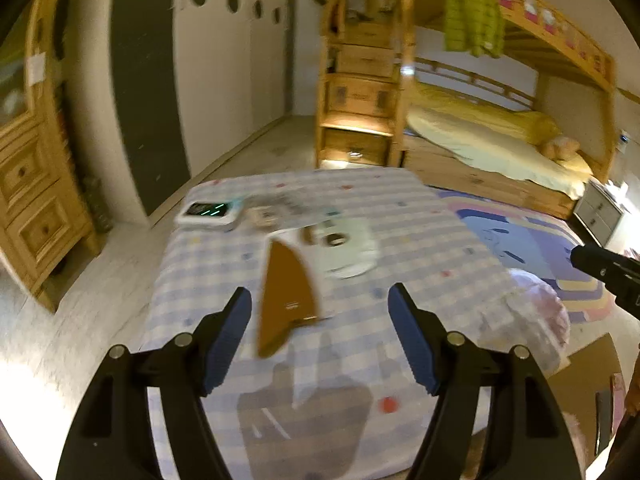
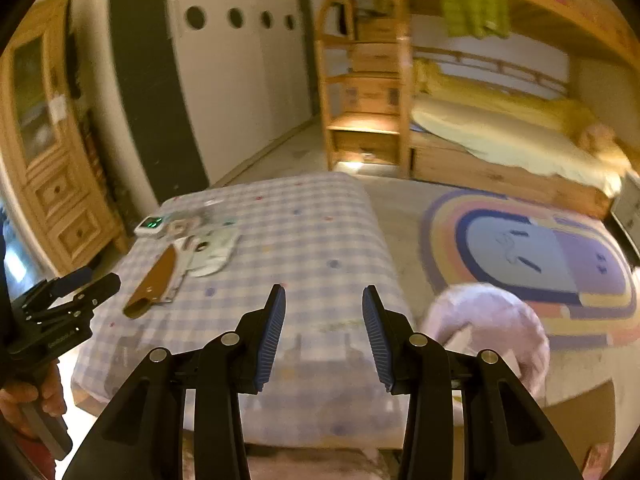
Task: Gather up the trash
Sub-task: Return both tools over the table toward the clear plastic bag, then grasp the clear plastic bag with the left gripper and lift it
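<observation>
The trash lies in a loose cluster on the far left part of your bench (image 1: pixel 420 224), which is draped in a checked cloth: a brown cardboard piece (image 1: pixel 286 300) nearest you, a crumpled white wrapper (image 1: pixel 352 252) touching its far end, and blurred paper scraps (image 1: pixel 280 208) beyond that. A white device with green lights (image 1: pixel 208 212) sits at the far left corner beside the scraps. Your left gripper (image 1: pixel 320 336) hovers over the bench just short of the cardboard, jaws spread, nothing between them. Your right gripper (image 2: pixel 324 336) hangs over the bench's near edge, jaws partly spread and empty. A pale pink bag (image 2: pixel 492 320) bulges just right of it, above the colourful rug (image 2: pixel 560 248).
</observation>
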`<state>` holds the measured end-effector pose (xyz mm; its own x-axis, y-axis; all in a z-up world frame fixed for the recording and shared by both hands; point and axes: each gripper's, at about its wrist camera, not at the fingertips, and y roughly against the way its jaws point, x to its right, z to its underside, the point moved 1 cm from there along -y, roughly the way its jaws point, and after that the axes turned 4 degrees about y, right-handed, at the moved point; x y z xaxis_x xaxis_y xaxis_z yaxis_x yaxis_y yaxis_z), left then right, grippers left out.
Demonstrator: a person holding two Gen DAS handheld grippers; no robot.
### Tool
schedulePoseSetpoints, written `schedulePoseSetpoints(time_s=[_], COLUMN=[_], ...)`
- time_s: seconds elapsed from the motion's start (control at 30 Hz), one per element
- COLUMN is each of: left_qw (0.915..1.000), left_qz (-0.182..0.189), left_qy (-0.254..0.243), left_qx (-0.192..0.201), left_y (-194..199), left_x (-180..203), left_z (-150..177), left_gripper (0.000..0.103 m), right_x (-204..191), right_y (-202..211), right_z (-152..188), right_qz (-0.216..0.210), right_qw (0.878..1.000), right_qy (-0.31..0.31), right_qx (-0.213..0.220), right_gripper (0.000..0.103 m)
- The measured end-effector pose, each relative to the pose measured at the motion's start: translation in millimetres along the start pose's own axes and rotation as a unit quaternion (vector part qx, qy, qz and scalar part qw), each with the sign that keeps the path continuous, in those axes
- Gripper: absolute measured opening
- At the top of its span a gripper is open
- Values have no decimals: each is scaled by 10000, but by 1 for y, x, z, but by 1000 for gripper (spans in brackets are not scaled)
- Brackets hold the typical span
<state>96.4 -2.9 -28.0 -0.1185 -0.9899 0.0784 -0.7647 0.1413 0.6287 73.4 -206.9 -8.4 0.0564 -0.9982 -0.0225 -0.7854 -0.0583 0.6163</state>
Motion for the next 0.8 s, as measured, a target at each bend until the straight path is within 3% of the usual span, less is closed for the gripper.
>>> schedulePoseSetpoints(time_s=[0.27, 0.53, 0.7, 0.8], left_qw=[9986, 9981, 9981, 9983], left_qz=[-417, -280, -228, -196], left_qy=[335, 501, 474, 425], left_qx=[3, -211, -310, -348], left_y=[-15, -67, -101, -119], left_x=[-57, -75, -78, -77], left_z=[-17, -39, -52, -59], left_gripper=[69, 68, 53, 52], right_x=[-45, -80, -96, -105], right_y=[-41, -108, -154, -179], right_z=[-33, -52, -71, -78], right_qz=[-181, -405, -589, -664], right_qw=[9990, 9961, 9937, 9926], right_qy=[411, 714, 863, 922], right_qx=[-59, -312, -394, -421], right_gripper=[42, 40, 25, 20])
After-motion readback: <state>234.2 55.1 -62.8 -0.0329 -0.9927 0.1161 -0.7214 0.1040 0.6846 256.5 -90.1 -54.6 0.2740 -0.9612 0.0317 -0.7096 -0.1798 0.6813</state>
